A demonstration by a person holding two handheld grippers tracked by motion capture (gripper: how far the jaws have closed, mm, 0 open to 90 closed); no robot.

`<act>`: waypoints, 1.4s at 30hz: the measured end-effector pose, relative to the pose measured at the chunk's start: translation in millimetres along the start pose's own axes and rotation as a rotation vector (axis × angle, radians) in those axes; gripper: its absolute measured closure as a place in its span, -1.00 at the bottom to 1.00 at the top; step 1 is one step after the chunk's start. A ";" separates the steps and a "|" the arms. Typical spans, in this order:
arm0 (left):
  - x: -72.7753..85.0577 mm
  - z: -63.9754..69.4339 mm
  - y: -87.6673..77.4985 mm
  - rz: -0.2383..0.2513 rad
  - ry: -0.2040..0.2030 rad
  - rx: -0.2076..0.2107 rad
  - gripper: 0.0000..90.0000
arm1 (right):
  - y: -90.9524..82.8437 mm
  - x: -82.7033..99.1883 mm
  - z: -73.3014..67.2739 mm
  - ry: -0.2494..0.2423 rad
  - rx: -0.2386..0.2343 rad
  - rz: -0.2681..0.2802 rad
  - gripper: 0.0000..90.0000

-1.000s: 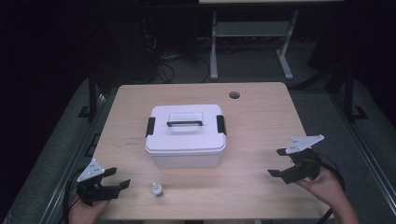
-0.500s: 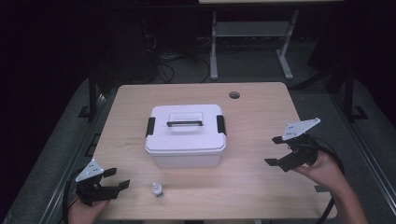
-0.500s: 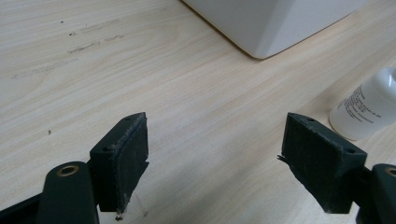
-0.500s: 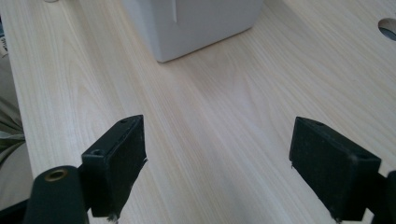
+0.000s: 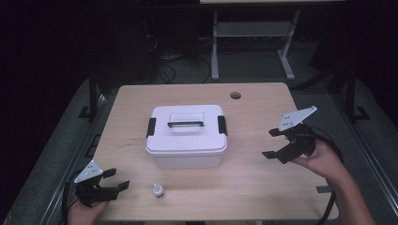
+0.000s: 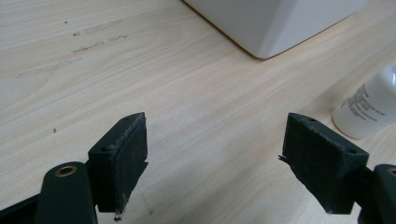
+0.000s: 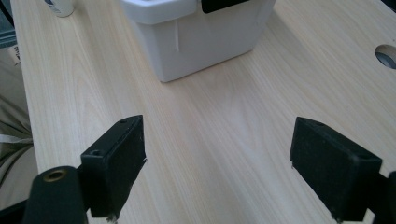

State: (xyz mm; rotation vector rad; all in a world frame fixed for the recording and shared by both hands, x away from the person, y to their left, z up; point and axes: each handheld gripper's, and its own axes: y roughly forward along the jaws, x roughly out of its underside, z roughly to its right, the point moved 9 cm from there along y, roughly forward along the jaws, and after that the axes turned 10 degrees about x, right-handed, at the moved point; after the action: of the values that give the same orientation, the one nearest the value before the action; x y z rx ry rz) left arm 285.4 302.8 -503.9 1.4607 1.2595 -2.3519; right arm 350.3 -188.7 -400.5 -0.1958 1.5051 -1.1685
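Observation:
A white lidded box [image 5: 187, 136] with black side latches and a top handle stands in the middle of the wooden table [image 5: 263, 183]. A small white bottle [image 5: 158, 190] stands near the front edge, left of centre. My left gripper [image 5: 118, 179] is open at the front left corner, pointing right toward the bottle, a short way from it. In the left gripper view the bottle [image 6: 369, 107] is beyond the right jaw and the box corner [image 6: 275, 23] is farther off. My right gripper [image 5: 271, 144] is open, raised right of the box, pointing at it; its view shows the box [image 7: 196, 37] ahead.
A round cable hole [image 5: 235, 95] sits in the table's back right part. Behind the table stand a metal frame [image 5: 248, 42] and floor cables. The person's hands hold both grippers from the bottom edge.
My right gripper has risen and moved left and farther in, toward the box's right side. The left gripper has shifted only slightly at the front left corner. The box and bottle stayed put.

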 end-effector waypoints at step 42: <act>-1.5 2.4 1.5 -0.008 -0.006 0.015 -0.55 | 21.1 -95.0 -2.3 -0.139 -0.073 -0.008 -0.66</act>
State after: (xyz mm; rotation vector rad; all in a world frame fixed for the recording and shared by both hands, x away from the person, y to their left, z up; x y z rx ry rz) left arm 285.3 299.7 -503.1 1.4552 1.2507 -2.3741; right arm 389.0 -112.4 -354.1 -0.3264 1.4258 -1.0850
